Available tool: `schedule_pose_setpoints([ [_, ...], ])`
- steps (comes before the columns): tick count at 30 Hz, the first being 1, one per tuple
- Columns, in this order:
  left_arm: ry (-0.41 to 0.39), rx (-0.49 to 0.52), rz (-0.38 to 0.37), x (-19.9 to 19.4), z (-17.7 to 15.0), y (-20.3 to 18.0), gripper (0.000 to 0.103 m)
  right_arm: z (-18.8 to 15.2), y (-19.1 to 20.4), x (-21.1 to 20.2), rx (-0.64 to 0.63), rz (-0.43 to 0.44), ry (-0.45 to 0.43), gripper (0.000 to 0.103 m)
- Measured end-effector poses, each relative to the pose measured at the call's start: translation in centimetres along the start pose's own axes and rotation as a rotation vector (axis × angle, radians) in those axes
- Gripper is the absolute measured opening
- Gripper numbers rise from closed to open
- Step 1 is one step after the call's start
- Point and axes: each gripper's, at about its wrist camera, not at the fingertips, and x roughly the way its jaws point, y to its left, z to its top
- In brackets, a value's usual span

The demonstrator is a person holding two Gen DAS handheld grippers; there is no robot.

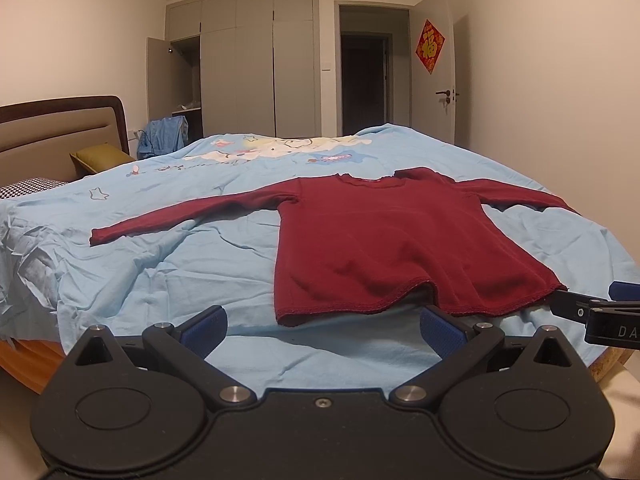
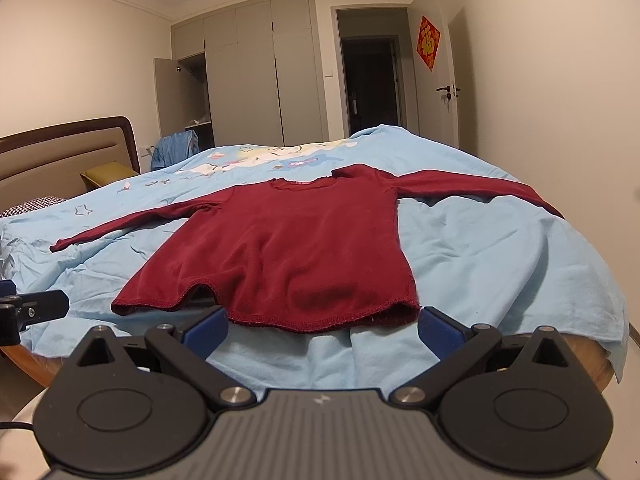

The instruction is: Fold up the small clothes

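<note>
While a dark red long-sleeved shirt [image 1: 384,240] lay flat, sleeves spread, on the blue bedcover [image 1: 180,272], the left gripper [image 1: 324,330] and right gripper [image 2: 322,330] hovered at six o'clock of its hem, both with fingers spread wide, gripping nothing.

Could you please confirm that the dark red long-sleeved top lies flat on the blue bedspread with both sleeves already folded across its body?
Not quite: both wrist views show the dark red long-sleeved top flat on the blue bedspread, but both sleeves are spread outward, not folded.
</note>
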Motion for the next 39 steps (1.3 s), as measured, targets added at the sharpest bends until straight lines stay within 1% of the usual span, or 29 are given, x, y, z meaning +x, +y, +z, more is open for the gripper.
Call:
schedule_pose_setpoints([
  [39,0.002,-0.002,-0.001,0.11,-0.07,-0.04,0.102,-0.21,-0.03,0.12,0.004,-0.004,0.017,0.103],
])
